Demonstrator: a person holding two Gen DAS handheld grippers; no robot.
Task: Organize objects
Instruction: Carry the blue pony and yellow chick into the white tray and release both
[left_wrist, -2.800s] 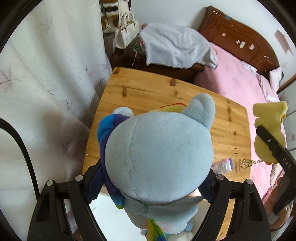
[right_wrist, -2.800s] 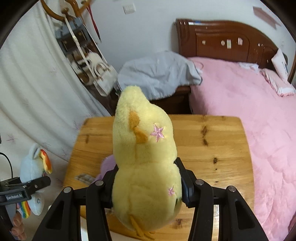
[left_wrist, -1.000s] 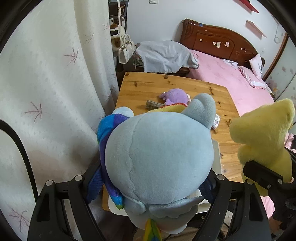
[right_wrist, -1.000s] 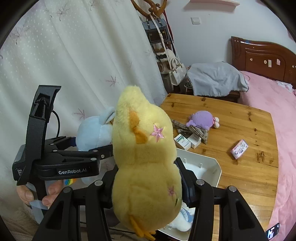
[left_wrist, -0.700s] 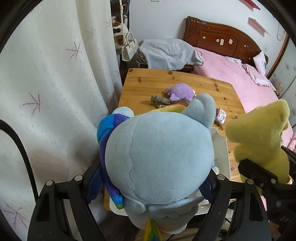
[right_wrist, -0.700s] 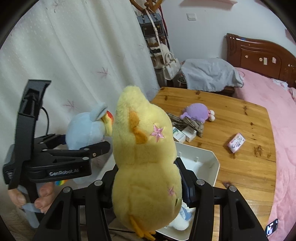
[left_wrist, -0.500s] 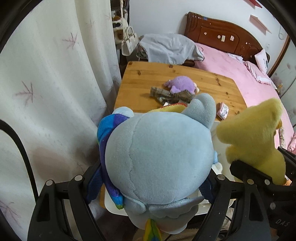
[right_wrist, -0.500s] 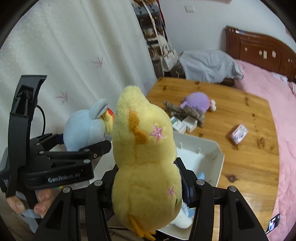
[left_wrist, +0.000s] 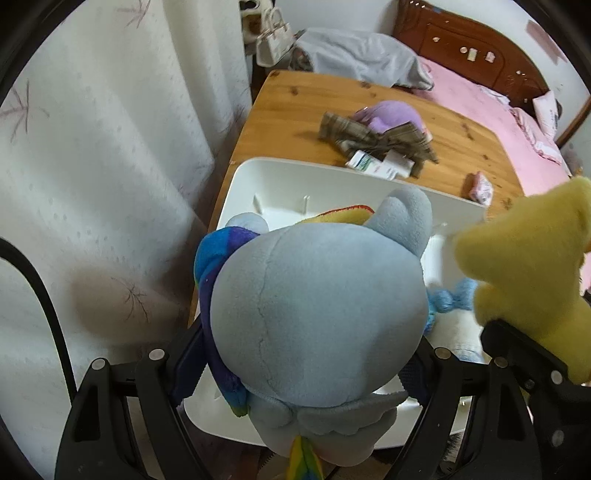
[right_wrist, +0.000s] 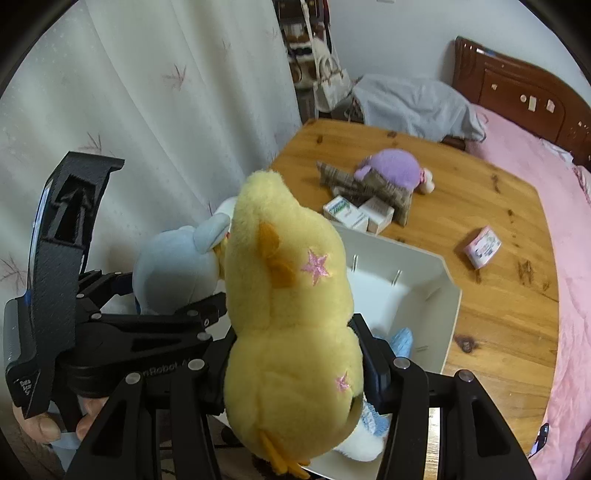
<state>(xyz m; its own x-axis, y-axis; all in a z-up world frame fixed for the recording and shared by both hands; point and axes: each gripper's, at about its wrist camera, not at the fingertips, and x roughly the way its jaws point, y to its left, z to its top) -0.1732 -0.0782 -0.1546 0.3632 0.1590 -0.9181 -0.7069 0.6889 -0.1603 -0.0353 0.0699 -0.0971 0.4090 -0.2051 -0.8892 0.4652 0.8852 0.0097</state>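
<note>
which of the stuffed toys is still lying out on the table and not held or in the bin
The purple plush, lying behind the plaid bow. The blue plush and the yellow plush are each clamped in tongs over the white bin.

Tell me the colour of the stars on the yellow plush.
Pink stars, clearest in the right wrist view.

A home bedroom: pink-covered bed (right_wrist: 561, 206), carved wooden headboard (right_wrist: 517, 96), curtain (right_wrist: 166, 110).
</note>
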